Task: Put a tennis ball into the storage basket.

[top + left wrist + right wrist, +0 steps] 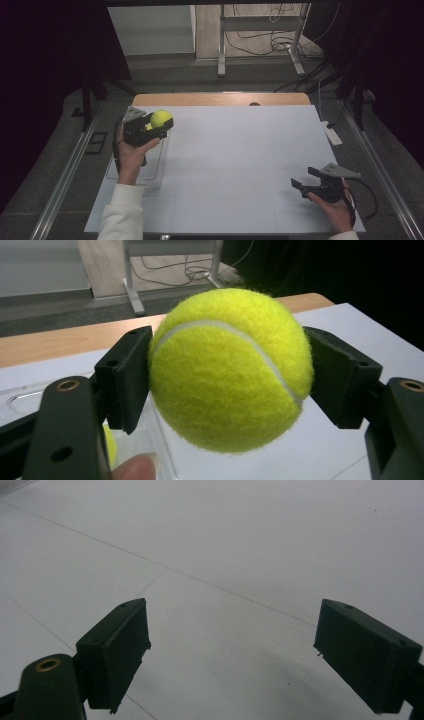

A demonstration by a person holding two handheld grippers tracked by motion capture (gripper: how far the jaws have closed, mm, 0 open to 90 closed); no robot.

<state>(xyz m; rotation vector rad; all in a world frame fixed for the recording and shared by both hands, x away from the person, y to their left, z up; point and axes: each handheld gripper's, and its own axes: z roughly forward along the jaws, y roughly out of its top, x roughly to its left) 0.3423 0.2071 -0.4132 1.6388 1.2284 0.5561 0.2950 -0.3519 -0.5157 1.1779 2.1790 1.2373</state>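
Note:
A yellow-green tennis ball [161,118] is held in the air over the table's left side, with my left gripper [159,125] shut on it. In the left gripper view the tennis ball [227,367] sits squeezed between both black pads [127,377], and a fingertip shows at the bottom edge. My right gripper [303,179] rests low at the table's right front, open, jaws pointing left. In the right gripper view its pads [117,652] stand wide apart over bare white surface, the right gripper [232,655] holding nothing.
A clear plastic tray [152,170] lies on the white table top [240,150] under the left hand; a second yellow-green ball [111,445] peeks out inside it. A white remote-like object [332,134] lies at the right edge. Metal frame legs and cables stand beyond the table.

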